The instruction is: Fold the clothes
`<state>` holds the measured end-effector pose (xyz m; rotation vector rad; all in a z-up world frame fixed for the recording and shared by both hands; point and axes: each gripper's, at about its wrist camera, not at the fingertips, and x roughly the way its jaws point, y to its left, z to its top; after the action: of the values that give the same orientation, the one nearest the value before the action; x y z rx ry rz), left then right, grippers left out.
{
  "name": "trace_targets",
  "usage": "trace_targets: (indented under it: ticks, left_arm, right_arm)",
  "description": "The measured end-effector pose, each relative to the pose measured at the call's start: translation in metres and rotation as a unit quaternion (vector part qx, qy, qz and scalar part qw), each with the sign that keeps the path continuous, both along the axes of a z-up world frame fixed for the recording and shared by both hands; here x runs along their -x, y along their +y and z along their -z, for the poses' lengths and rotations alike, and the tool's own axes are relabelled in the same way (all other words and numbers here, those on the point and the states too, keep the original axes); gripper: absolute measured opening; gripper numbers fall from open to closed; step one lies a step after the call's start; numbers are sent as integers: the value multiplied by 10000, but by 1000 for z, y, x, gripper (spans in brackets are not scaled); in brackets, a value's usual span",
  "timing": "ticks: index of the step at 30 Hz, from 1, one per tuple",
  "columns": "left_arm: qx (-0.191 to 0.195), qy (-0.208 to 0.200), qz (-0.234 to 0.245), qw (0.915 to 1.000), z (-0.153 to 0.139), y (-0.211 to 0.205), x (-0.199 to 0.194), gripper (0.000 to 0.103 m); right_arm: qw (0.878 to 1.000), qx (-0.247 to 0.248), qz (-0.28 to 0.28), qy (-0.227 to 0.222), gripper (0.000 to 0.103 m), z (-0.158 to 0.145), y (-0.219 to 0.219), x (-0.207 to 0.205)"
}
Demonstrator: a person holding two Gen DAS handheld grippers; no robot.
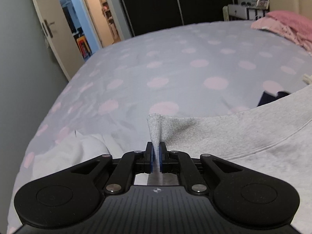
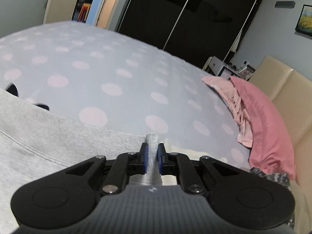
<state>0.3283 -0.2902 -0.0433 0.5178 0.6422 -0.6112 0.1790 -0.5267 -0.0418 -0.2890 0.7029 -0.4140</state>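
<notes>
Left gripper (image 1: 155, 152) clamped on ribbed corner of grey sweatshirt (image 1: 243, 136), spread toward 3 o'clock over dotted bedspread (image 1: 175, 62). Right gripper (image 2: 152, 154) likewise clenched on opposite corner. Open door (image 1: 50, 29) at 10 o'clock, left view only; framed picture (image 2: 304, 19) at 2 o'clock, right view only.

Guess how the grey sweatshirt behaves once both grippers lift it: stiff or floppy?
Likely floppy: the grey sweatshirt bunches into a pinched ridge in the left gripper and right gripper. Its thick ribbed knit probably resists slipping. The span between grips would probably sag onto the bed.
</notes>
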Motion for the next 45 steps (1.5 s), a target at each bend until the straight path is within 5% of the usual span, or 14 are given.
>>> trace_targets:
  ticks: [8,16,21,27,39,45]
  left_arm:
    - [492,-163,-141,9986,-6,-4,-12,4]
    - [-15,-7,-177,9998,24,-25,-20,7]
    - [51,31,-227,9997,12,-11,-15,18]
    - [324,49,-171,9993,-19,31,12,40]
    - [747,867,-474,9923,-27,137,93,50]
    - [1389,1649,-1008,9713,-19,171,114,55]
  right_arm:
    - [9987,-175,341,-346,10,14,-14,-24]
    - [9984,-212,516,9,12,33,-17,-44]
    - [9981,-169,590,34,28,26,-20,-37]
    - [9945,-880,564,-8,47,5,-26,10]
    - [9638,-2551,699,329,56,6,-12,171]
    - [9376,-3259,1198,209,66,18,-8,222]
